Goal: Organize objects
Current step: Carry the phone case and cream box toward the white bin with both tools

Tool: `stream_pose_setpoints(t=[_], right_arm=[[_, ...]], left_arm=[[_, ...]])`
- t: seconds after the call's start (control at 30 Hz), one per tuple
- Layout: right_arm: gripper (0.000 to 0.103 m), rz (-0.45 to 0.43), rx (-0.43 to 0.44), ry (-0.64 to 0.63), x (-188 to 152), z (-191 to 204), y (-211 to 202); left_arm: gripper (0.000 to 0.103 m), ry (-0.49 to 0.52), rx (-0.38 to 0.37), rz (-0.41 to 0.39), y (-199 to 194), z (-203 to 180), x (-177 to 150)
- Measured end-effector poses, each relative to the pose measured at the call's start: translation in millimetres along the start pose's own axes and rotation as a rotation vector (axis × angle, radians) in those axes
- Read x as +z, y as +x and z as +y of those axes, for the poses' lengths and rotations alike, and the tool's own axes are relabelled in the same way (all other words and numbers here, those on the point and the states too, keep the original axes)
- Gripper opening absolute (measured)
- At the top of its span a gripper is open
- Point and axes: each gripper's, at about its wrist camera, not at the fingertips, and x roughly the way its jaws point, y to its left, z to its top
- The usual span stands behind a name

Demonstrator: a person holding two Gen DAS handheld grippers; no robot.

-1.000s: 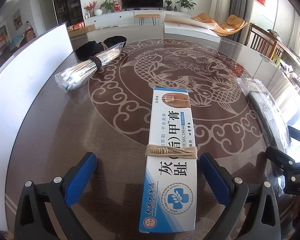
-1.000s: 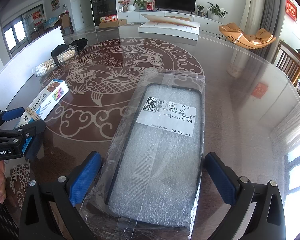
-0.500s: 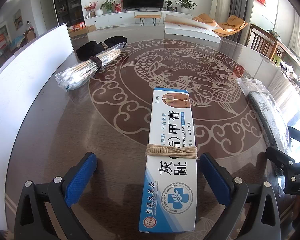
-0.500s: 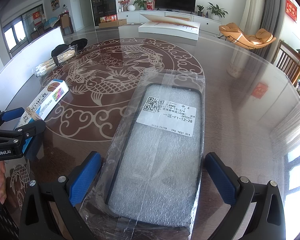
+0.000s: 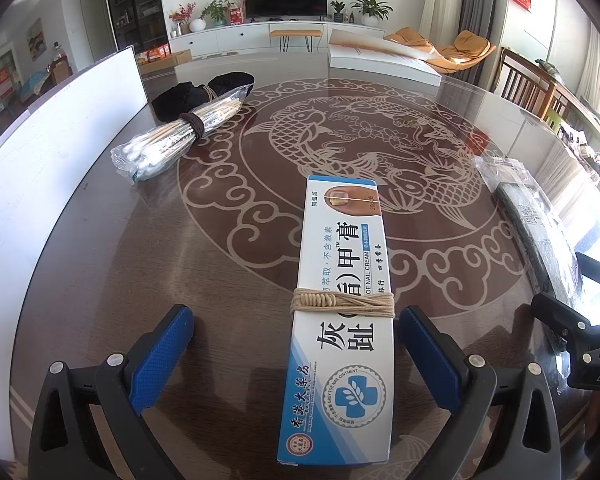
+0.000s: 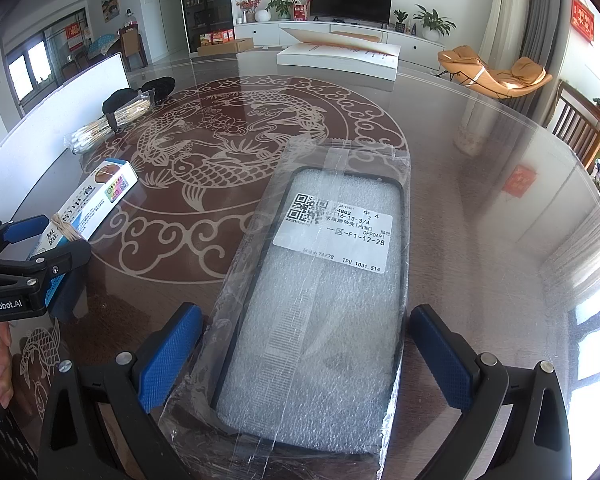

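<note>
We see the cream box (image 5: pixel 340 312) flat on the desk (image 5: pixel 100 280), lengthwise between the left gripper (image 5: pixel 296 354) fingers, twine (image 5: pixel 340 305) wound round its middle. Left gripper released: both blue pads (image 5: pixel 162 354) clear of the box, the right pad much nearer to it than the left one. Phone case (image 6: pixel 320 320) in a clear bag lies flat between the right gripper (image 6: pixel 306 360) fingers, white label (image 6: pixel 334 232) up. Right gripper also released, but the left pad (image 6: pixel 168 356) sits at the bag edge; we can't tell whether it touches. The right pad stands apart from it. Box and case lie side by side, well apart, box to the left. Further out, far left on the desk: cotton swab bundle (image 5: pixel 176 136) in plastic, dark band round it, resting against a black cloth (image 5: pixel 192 94). White board (image 5: pixel 48 132) stands along the left desk edge. White flat box (image 6: pixel 340 58) at the far side of the desk.
</note>
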Motion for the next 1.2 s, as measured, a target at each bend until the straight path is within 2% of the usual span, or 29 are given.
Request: stream_pose_setpoints(t=[0.3, 0.33, 0.47, 0.5, 0.53, 0.57, 0.6, 0.67, 0.73, 1.0, 1.2], right_arm=[[0.103, 0.005, 0.002, 0.001, 0.4, -0.1, 0.5], [0.103, 0.031, 0.005, 0.001, 3.0, 0.0, 1.8], [0.103, 0.228, 0.013, -0.014, 26.6, 0.4, 17.2], [0.103, 0.267, 0.021, -0.028, 33.5, 0.8, 22.3], [0.103, 0.299, 0.028, -0.042, 40.2, 0.6, 27.8], [0.103, 0.315, 0.029, -0.046, 45.8, -1.0, 32.3], [0.102, 0.311, 0.026, -0.039, 49.8, -3.5, 34.8], [0.088, 0.258, 0.022, -0.035, 54.2, -6.3, 33.8], [0.079, 0.234, 0.031, -0.036, 54.9, -5.3, 30.2], [0.079, 0.16, 0.117, 0.045, 35.9, -3.8, -2.9], [0.079, 0.111, 0.156, 0.103, 45.7, -12.0, -30.5]], left_arm=[[0.103, 0.002, 0.002, 0.005, 0.0, -0.2, 1.6], [0.103, 0.003, 0.002, 0.006, -0.3, -0.1, 1.8], [0.103, 0.008, -0.01, 0.008, 0.0, 0.0, 2.7], [0.093, 0.014, -0.013, -0.005, -2.2, -1.2, 2.2], [0.073, 0.026, -0.018, -0.025, -5.6, -3.0, 1.6], [0.062, 0.043, -0.03, -0.037, -8.7, -5.6, 1.4], [0.044, 0.06, -0.033, -0.046, -11.3, -8.4, 0.8], [0.044, 0.079, -0.017, -0.056, -13.3, -11.7, -1.5], [0.043, 0.075, -0.022, -0.054, -14.4, -10.8, -2.0], [0.043, 0.006, -0.05, -0.121, -30.5, 0.5, -1.5], [0.043, -0.051, -0.069, -0.178, -46.6, 10.5, -2.7]])
